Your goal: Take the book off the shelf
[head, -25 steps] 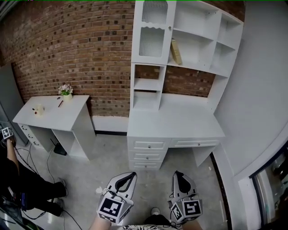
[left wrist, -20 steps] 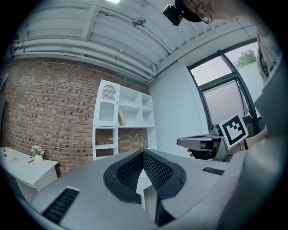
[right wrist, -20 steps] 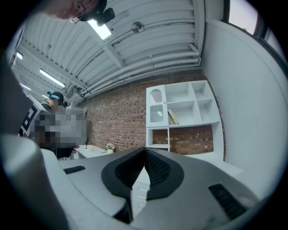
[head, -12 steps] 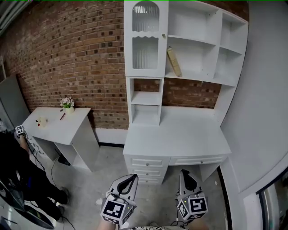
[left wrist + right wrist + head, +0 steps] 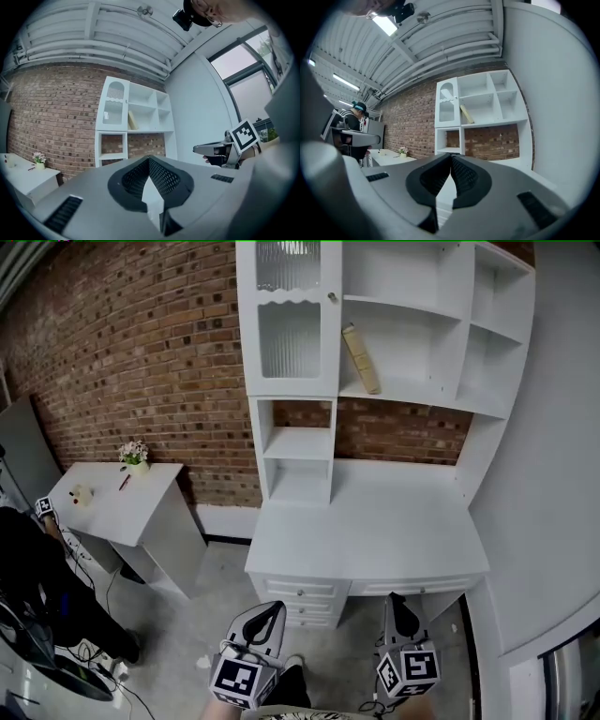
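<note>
A tan book (image 5: 361, 359) leans tilted on a shelf of the white desk hutch (image 5: 427, 399), next to the glass-door cabinet (image 5: 289, 324). It also shows small and far off in the left gripper view, book (image 5: 132, 121), and in the right gripper view, book (image 5: 466, 114). My left gripper (image 5: 267, 613) and right gripper (image 5: 397, 600) hang low at the bottom of the head view, in front of the desk, far from the book. Both are shut with nothing between their jaws.
The white desk top (image 5: 366, 531) has drawers (image 5: 305, 593) below it. A smaller white table (image 5: 112, 498) with a flower pot (image 5: 134, 454) stands at the left by the brick wall (image 5: 131, 343). A person in dark clothes (image 5: 33, 587) is at the far left. A white wall (image 5: 562, 474) is on the right.
The view has moved closer to the desk and tilted up; the hutch and book now sit larger and higher in the head view. Both grippers stay shut and low.
</note>
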The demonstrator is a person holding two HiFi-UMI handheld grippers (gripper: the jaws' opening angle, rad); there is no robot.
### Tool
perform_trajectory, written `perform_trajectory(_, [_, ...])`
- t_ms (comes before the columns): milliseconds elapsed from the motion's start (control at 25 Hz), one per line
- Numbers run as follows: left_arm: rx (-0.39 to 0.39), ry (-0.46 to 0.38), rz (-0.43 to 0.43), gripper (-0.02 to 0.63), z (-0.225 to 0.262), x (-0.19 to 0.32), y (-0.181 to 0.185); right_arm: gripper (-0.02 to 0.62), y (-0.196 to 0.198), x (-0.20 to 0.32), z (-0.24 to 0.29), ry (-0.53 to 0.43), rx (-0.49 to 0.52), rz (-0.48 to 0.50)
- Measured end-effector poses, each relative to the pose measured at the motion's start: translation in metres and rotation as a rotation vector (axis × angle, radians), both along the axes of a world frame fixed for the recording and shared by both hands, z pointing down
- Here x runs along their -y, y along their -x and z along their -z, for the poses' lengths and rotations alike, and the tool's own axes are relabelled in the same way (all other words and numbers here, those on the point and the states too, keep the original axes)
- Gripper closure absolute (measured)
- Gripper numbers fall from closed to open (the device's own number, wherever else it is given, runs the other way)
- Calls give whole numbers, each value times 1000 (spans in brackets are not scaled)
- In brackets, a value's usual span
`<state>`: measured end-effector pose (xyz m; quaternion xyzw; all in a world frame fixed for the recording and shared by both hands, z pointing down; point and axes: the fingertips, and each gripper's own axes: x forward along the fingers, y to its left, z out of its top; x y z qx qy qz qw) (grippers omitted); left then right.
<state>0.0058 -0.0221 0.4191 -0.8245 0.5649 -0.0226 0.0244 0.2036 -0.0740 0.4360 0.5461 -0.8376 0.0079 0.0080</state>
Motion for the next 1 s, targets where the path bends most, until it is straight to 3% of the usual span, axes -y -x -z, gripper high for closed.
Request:
perform_trajectory(400, [-28, 34, -66, 603, -12, 156, 11, 588, 20, 133, -6, -4, -100, -26])
perform_trajectory(720, [-34, -1, -105, 603, 13, 311, 49, 588, 56, 283, 21, -24, -145, -83])
perform_trajectory(1000, [-50, -38, -114, 603, 30, 399, 75, 588, 85, 372, 46, -70, -131, -89])
